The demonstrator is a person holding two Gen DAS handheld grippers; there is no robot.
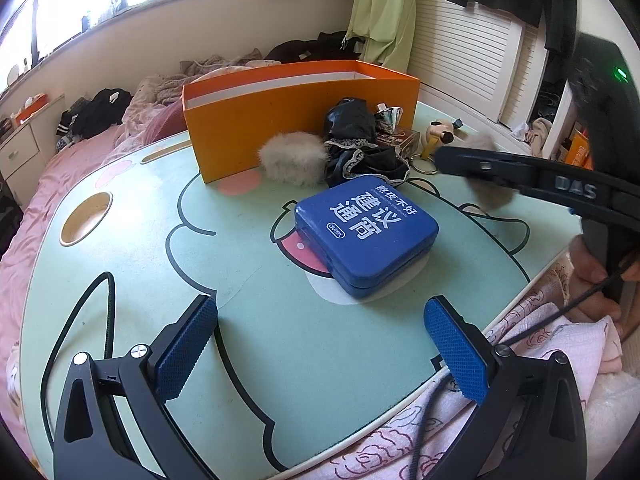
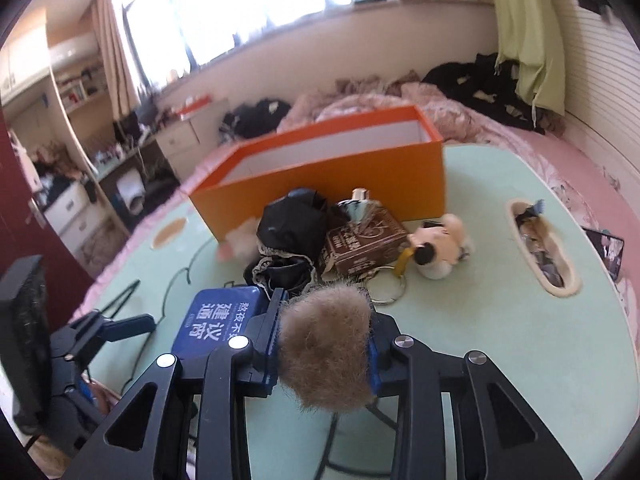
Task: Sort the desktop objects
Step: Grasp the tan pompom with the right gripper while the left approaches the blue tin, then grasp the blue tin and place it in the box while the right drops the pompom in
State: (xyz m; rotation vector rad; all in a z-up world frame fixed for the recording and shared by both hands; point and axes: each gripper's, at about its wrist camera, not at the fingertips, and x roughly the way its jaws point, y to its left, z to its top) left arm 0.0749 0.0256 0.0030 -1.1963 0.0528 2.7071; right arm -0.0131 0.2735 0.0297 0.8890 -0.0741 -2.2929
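Orange box looks empty; right gripper pinches brown fur ball.

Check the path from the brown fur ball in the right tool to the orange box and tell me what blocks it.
The right tool grips the brown fur ball. Between it and the orange box lies a pile: black lace cloth, brown tin and blue case. The box's open top looks unobstructed from above.

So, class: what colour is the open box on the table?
Orange box, white inside; clearest in the left wrist view.
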